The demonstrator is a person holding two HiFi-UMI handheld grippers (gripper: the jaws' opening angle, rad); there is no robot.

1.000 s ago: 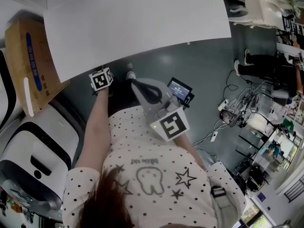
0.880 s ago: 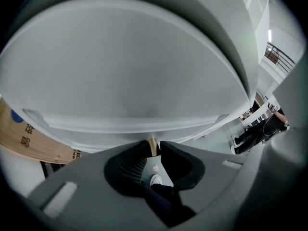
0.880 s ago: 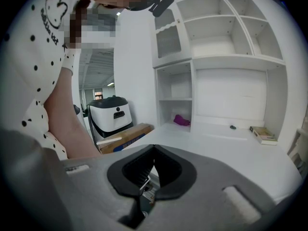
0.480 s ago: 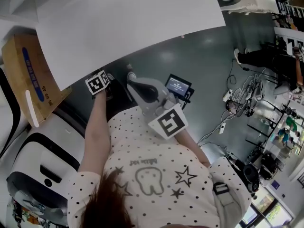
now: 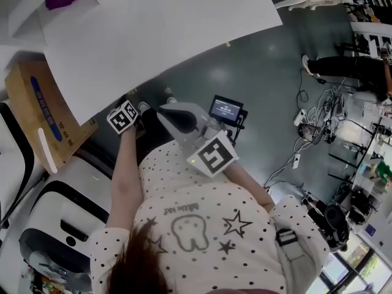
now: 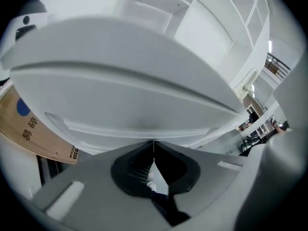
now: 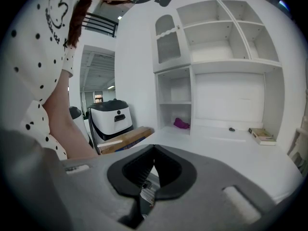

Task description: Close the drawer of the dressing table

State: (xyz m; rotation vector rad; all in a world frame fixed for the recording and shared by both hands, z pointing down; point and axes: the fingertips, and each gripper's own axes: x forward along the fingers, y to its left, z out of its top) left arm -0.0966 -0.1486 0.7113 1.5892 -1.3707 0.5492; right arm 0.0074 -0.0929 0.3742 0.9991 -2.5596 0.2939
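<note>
The white dressing table top (image 5: 165, 23) fills the upper head view. Its white front (image 6: 139, 114), with long horizontal seams, looms just beyond my left gripper (image 6: 153, 146); I cannot tell which seam bounds the drawer. The left jaws have just been closing; their tips now meet with nothing between them. In the head view only this gripper's marker cube (image 5: 124, 116) shows, at the table's edge. My right gripper (image 5: 162, 109) hangs in front of the person's chest, shut and empty, aimed at the table (image 7: 231, 153).
A cardboard box (image 5: 43, 115) and a white-and-black machine (image 5: 61, 225) stand left of the table. A small lit screen (image 5: 226, 110) sits beside the right gripper. The shelf unit (image 7: 216, 47) holds a purple item (image 7: 181, 123) and a book (image 7: 262, 135). Cables (image 5: 312, 121) litter the floor.
The head camera has swung, so the table top sits further up and left and the purple item has come into view. Both marker cubes keep roughly their places.
</note>
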